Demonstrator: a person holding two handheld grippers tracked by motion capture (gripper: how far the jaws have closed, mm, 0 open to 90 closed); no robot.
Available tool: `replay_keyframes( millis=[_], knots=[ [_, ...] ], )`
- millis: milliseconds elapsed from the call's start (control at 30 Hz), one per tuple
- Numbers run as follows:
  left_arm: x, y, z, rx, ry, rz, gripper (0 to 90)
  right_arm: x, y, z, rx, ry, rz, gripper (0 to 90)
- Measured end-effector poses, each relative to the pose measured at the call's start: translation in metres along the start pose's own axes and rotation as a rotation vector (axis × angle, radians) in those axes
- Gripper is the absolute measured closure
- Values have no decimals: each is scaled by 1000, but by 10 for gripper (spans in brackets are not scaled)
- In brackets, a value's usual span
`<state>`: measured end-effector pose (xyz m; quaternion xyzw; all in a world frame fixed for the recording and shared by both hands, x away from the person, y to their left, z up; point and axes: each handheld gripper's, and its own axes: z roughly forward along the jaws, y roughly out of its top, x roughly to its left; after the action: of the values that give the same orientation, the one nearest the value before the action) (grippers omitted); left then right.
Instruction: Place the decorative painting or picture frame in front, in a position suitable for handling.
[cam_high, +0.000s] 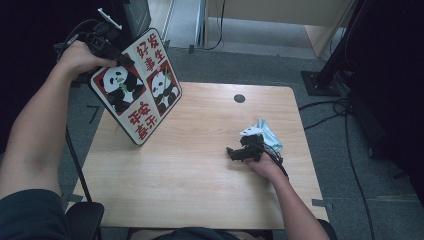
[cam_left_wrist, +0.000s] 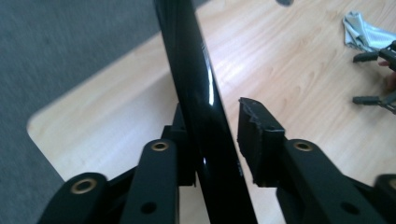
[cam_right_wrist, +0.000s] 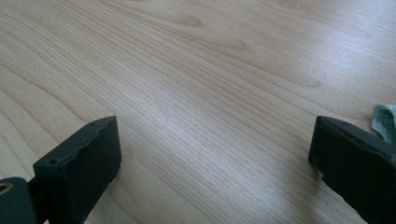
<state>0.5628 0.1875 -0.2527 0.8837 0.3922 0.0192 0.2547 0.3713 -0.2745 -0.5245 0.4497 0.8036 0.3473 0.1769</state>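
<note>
Biggest thing here is the light wood table (cam_high: 200, 170), taking up most of the high view. Next down is the panda board (cam_high: 136, 89), a flat panel with two pandas and red characters, tilted up off the tabletop at about 10 o'clock from the table's middle, its lower corner down near the wood.

The left gripper (cam_high: 117, 59) sits at the board's upper left edge, around 11 o'clock. In the left gripper view the board's glossy black edge (cam_left_wrist: 201, 102) runs straight up between the jaws: one jaw is right against it, the other stands a little off, so it's not really clamped.

The right gripper (cam_high: 235, 152) rests low on the table at roughly 3 o'clock, jaws wide apart with bare wood between them. A crumpled pale blue cloth (cam_high: 264, 134) lies just behind it.
</note>
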Motion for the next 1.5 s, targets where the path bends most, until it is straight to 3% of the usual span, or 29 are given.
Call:
replay_keyframes(
  millis=[67,133,300,533,633,700,933,1033,1200,1500],
  knots=[
    [-1,0,-1,9,12,-23,733,0,0,0,0,0,0,23],
    [0,1,-2,7,-6,-43,763,0,0,0,-1,0,1,24],
    [-8,4,-2,16,3,-42,775,0,0,0,-2,0,1,23],
    [-26,6,-6,32,17,3,787,0,0,0,-1,0,1,23],
    [-34,8,-9,20,19,32,790,0,0,0,0,2,0,24],
    [-35,8,-11,12,5,28,791,0,0,0,0,3,0,24],
    [-56,10,-22,-18,35,86,802,-1,0,0,0,5,-4,24],
    [-63,10,-29,-23,17,86,802,-1,0,0,0,4,-3,24],
    [-84,5,-34,-30,2,145,803,-1,0,0,0,5,-2,24],
    [-115,0,-26,-12,-28,146,801,-1,0,0,1,3,-1,26]
  ],
)
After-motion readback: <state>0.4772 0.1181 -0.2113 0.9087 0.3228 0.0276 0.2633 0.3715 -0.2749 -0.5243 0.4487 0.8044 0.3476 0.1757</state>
